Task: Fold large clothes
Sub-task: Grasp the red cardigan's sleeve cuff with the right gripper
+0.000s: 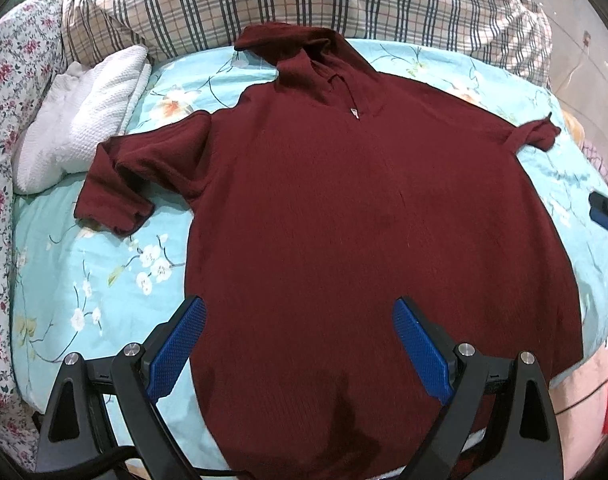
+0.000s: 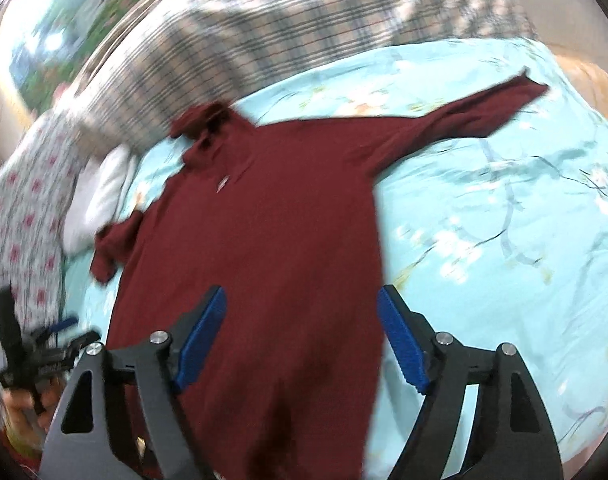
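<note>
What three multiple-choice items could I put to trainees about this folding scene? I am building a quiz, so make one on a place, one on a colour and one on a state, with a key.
1. Where does the white towel lie?
A. Beside the sweater's sleeve, near the plaid quilt
B. On the sweater's chest
C. Between the left gripper's pads

2. What colour is the sweater?
A. Navy
B. Dark red
C. Grey

3. How does the sweater lie on the bed sheet?
A. Folded in half
B. Rolled into a bundle
C. Spread flat, both sleeves out

Key:
1 A: the left wrist view shows it next to the sleeve, below the plaid quilt.
2 B: both views show maroon knit.
3 C: the right wrist view shows one sleeve stretched outward and the other out at the opposite side.
</note>
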